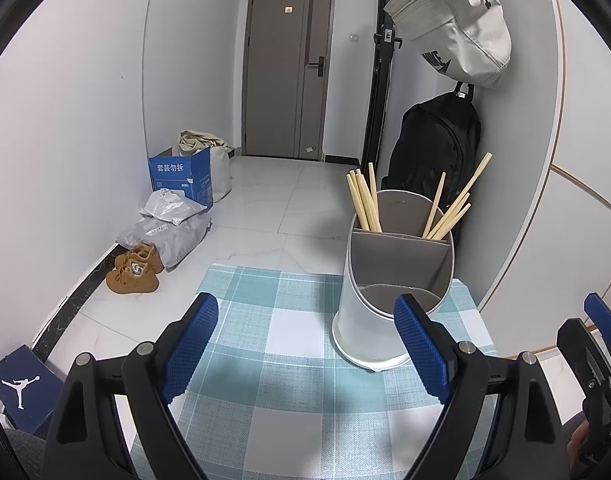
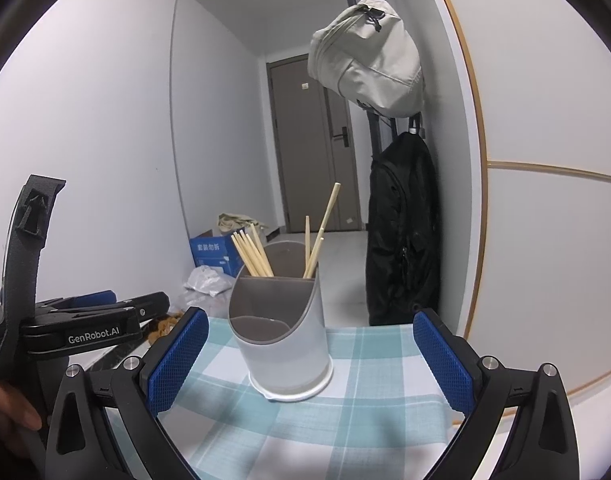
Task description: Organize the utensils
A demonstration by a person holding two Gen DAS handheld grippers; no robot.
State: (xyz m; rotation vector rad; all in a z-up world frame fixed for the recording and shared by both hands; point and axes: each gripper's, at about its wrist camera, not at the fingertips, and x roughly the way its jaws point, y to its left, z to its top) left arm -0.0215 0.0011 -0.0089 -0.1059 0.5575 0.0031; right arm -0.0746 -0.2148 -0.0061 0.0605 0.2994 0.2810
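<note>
Left gripper (image 1: 305,348): spread wide, nothing between the blue pads, poised over the checked tablecloth (image 1: 289,364). Right gripper (image 2: 311,364): likewise spread wide and bare, aimed at the utensil holder (image 2: 283,332). Holder: white outside, grey inside, upright on the cloth just ahead of both grippers, near the table's far edge. Chopsticks (image 1: 363,202): one bunch leaning in the rear left compartment, a looser bunch (image 1: 451,210) in the rear right; front compartment bare. Beyond: black backpack (image 2: 403,236) and pale bag (image 2: 369,60) hanging against the wall.
</note>
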